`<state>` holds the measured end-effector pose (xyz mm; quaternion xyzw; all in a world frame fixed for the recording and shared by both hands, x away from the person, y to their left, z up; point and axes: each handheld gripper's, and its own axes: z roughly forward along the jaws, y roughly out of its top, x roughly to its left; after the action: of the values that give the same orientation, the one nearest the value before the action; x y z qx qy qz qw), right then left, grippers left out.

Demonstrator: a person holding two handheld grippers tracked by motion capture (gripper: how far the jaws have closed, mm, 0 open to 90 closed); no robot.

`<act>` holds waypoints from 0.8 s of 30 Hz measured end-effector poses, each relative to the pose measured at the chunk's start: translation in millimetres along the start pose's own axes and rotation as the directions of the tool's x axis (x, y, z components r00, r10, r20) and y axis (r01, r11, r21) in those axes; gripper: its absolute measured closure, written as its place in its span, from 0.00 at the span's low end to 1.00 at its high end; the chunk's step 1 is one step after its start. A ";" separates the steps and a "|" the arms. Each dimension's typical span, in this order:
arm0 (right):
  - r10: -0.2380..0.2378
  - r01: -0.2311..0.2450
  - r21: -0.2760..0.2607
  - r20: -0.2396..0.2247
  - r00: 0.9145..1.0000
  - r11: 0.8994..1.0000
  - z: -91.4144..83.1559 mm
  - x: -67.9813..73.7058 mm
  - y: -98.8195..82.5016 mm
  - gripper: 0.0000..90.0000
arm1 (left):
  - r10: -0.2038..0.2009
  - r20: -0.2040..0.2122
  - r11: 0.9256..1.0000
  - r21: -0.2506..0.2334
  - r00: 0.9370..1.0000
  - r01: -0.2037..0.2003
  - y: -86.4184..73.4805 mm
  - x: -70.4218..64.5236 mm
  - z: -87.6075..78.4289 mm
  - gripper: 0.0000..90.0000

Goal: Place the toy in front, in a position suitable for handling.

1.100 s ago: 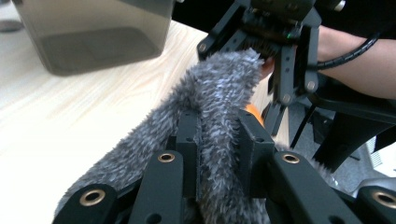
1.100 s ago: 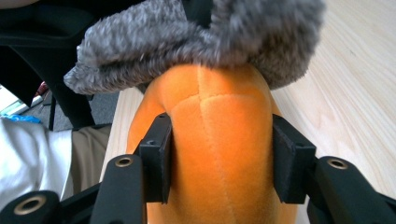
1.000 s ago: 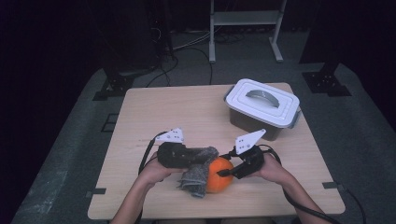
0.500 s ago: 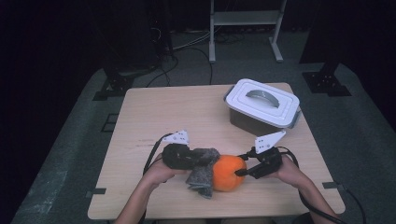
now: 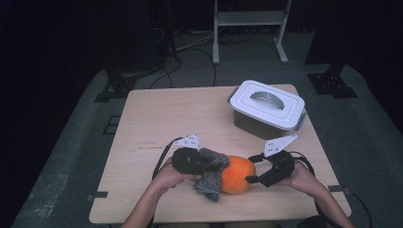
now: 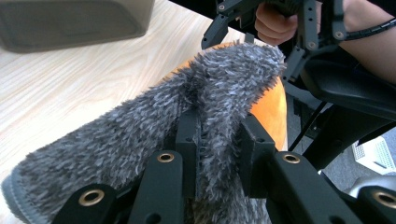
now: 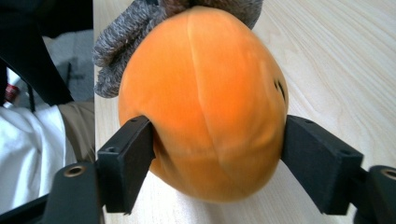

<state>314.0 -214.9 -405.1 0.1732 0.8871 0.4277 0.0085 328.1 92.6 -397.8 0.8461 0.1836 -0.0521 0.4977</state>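
The left gripper [image 6: 215, 154] is clamping the grey cloth [image 6: 140, 135] against the orange ball [image 7: 203, 100] to wipe it, while the right gripper [image 7: 217, 161], its jaws having just been opening, is straddling the ball loosely to steady it on the counter [image 5: 157, 118].

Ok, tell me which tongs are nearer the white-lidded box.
Right. The right tongs, jaws just opened around the orange ball, sit just in front of the box; the left tongs, clamping the grey cloth, are farther left.

No lettering, label, brand or number is legible anywhere — neither on the lidded plastic storage box [image 5: 266, 110] nor on the wooden table [image 5: 157, 118] it stands on — only faint, unreadable marks.
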 end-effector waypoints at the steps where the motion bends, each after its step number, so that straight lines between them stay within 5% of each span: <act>1: -0.008 0.008 0.004 0.008 1.000 1.000 0.1 2.8 1.5 0.26 | 0.005 0.001 1.000 0.001 1.000 -0.005 0.8 -0.7 1.1 0.81; 6: -0.007 0.007 -0.043 0.002 1.000 0.999 -0.7 8.3 11.9 0.25 | 0.029 0.019 1.000 0.008 0.999 -0.029 6.0 -7.4 7.8 0.81; 11: -0.002 0.001 -0.009 -0.025 1.000 1.000 15.6 4.1 8.9 0.28 | 0.046 0.015 0.999 0.023 0.999 -0.046 6.1 -8.0 8.7 0.81; 15: -0.019 0.017 -0.040 -0.055 0.998 0.999 17.3 -0.9 -5.0 0.39 | 0.026 0.003 0.999 0.030 1.000 -0.026 -1.5 -4.4 5.6 0.81; 24: -0.022 0.019 -0.046 -0.067 0.997 0.999 10.8 -5.2 -15.3 0.41 | 0.000 -0.001 1.000 0.028 1.000 0.000 -13.8 3.1 1.8 0.81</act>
<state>316.1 -217.1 -424.3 0.1492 0.8786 0.4534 -0.0132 326.1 97.9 -410.9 0.8530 0.1831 -0.0540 0.4858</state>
